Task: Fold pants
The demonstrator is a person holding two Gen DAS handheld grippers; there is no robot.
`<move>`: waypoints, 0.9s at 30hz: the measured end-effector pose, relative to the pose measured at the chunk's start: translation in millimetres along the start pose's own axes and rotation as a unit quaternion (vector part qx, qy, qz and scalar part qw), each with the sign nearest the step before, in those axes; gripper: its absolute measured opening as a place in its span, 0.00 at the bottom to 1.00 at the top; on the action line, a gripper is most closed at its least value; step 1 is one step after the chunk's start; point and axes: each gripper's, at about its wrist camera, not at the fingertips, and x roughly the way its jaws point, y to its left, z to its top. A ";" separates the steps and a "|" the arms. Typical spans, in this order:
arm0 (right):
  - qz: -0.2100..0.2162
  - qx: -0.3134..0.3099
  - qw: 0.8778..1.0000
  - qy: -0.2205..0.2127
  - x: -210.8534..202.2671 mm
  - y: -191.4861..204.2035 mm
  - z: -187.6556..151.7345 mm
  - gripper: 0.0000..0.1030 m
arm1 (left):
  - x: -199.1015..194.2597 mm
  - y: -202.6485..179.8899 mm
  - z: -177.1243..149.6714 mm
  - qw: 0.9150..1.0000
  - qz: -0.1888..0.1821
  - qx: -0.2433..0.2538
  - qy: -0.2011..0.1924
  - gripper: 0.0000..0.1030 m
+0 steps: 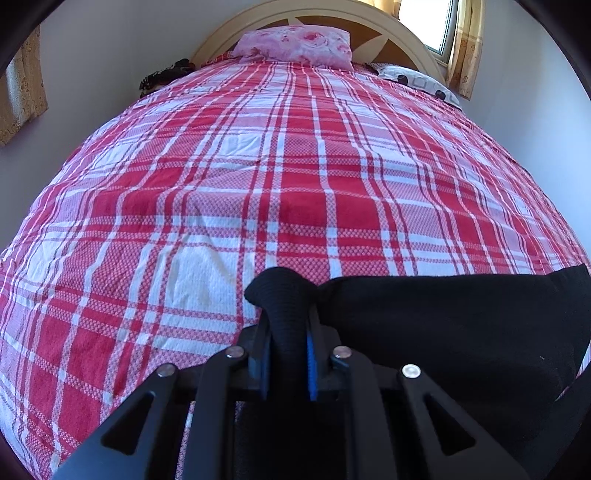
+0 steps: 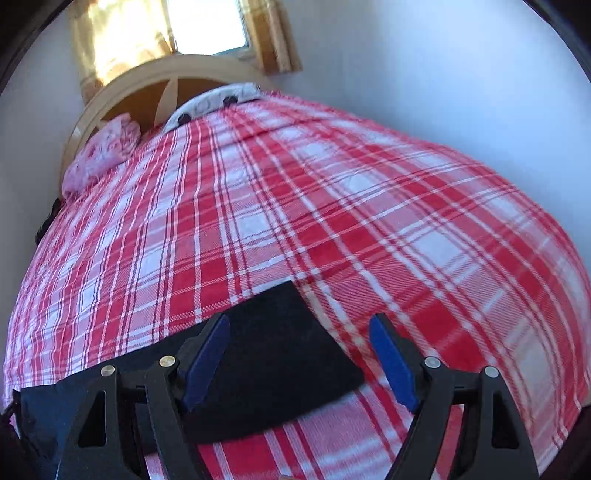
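Setting: a bed (image 1: 280, 155) covered by a red and white plaid bedspread is seen, with a pink floral pillow (image 1: 295, 44) by the headboard (image 1: 402, 40) and a curtained window (image 2: 207, 22) behind.
Pants: black pants (image 1: 443, 321) are laid near the foot of the bed, on the bedspread.
Left gripper (image 1: 288, 369): its jaws are pressed onto a bunched, ribbed edge of the pants, possibly the waistband, though the dark cloth is hard to read.
Right gripper (image 2: 299, 354): its jaws are spread wide, nothing between them; a flat squared end of the pants (image 2: 273, 354) lies just beneath.
Step in hand: one end is judged to be gripped while the other is not yet taken.
Next move: the right jaws would need to be lowered and closed on the squared end, so both ends can be carried together.
Left view only: the pinch itself is shown.
Right view only: the squared corner and the open jaws are shown, with some motion blur.
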 end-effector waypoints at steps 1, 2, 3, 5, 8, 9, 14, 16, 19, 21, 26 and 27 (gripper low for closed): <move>0.005 -0.003 1.000 0.010 10.5 3.8 4.5 0.77 | 0.5 -0.7 0.1 1.000 0.002 0.001 0.000 0.15; 0.004 -0.007 1.000 0.016 17.9 7.5 7.3 0.77 | 1.0 -0.7 0.3 1.000 0.003 0.002 -0.001 0.15; -0.001 -0.014 1.000 0.023 27.4 13.0 10.4 0.77 | 1.3 -1.0 0.1 1.000 0.004 0.002 -0.001 0.15; -0.009 -0.024 0.999 0.039 46.6 18.1 16.6 0.77 | 1.5 -1.3 -0.1 1.000 0.004 0.002 -0.001 0.15; -0.027 -0.031 0.997 0.070 72.8 18.0 18.0 0.77 | 2.2 -1.2 0.2 1.000 0.007 0.004 -0.002 0.15; -0.029 -0.031 0.996 0.078 78.4 16.7 16.9 0.76 | 2.6 -1.5 0.5 1.000 0.008 0.005 -0.002 0.15; -0.002 -0.039 0.995 0.091 89.8 15.0 15.4 0.17 | 4.3 -4.5 1.2 1.000 0.016 0.010 -0.002 0.15; 0.009 -0.036 0.995 0.088 85.1 14.9 15.7 0.10 | 3.8 -5.4 2.5 1.000 0.018 0.012 -0.002 0.15; 0.013 -0.040 0.997 0.066 65.6 16.1 15.2 0.08 | -1.9 -2.8 3.3 1.000 0.008 0.007 -0.010 0.15; 0.018 -0.043 0.998 0.036 40.8 14.8 17.3 0.08 | -10.6 0.6 2.7 1.000 -0.001 -0.001 -0.024 0.15; 0.034 -0.062 0.997 -0.036 -27.3 4.7 17.8 0.08 | -47.3 15.0 4.4 0.996 -0.037 -0.034 -0.078 0.15; 0.042 -0.062 0.996 -0.053 -44.0 0.0 16.1 0.08 | -57.4 18.3 3.8 0.994 -0.050 -0.040 -0.091 0.15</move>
